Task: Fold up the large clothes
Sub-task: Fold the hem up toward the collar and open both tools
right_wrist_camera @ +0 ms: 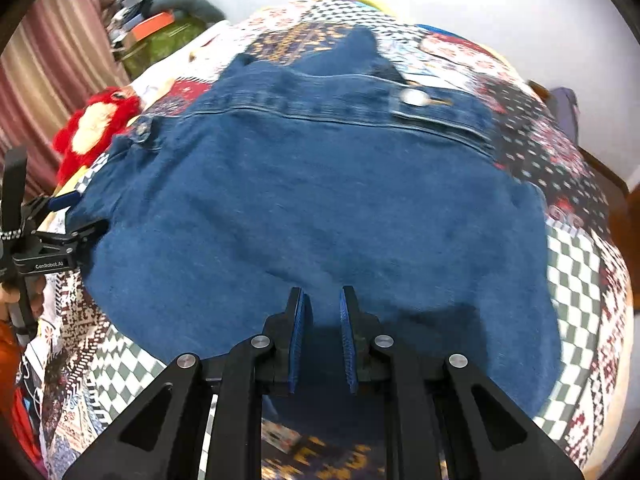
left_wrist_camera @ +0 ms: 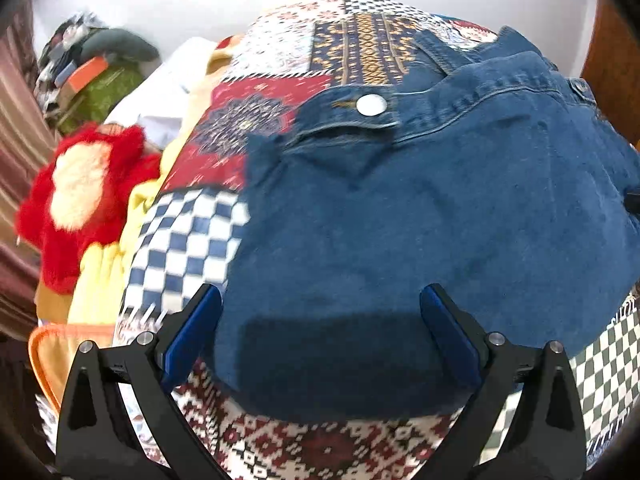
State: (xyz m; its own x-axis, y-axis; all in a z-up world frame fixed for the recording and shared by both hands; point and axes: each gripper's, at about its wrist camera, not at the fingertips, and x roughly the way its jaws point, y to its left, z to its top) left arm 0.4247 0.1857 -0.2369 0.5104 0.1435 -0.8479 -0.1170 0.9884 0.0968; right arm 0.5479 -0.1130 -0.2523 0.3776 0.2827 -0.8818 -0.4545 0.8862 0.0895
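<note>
Left gripper (left_wrist_camera: 320, 312): black angular arms, blue ribbed pads, round silver screws on the joints.
Right gripper (right_wrist_camera: 323, 320): same black frame, blue pads, four silver screws.
Marking: white "CenRobot.AI" on the left gripper body, at 9 o'clock in the right wrist view.
Sleeve (right_wrist_camera: 8, 356): orange.

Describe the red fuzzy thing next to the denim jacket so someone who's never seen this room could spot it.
Start at the patchwork quilt covering the bed, where the denim jacket lies spread. Look off the quilt's edge towards the striped curtain: the red plush item sits on yellow fabric there. It alone is bright red and shaggy, with a cream patch in its middle.
</note>
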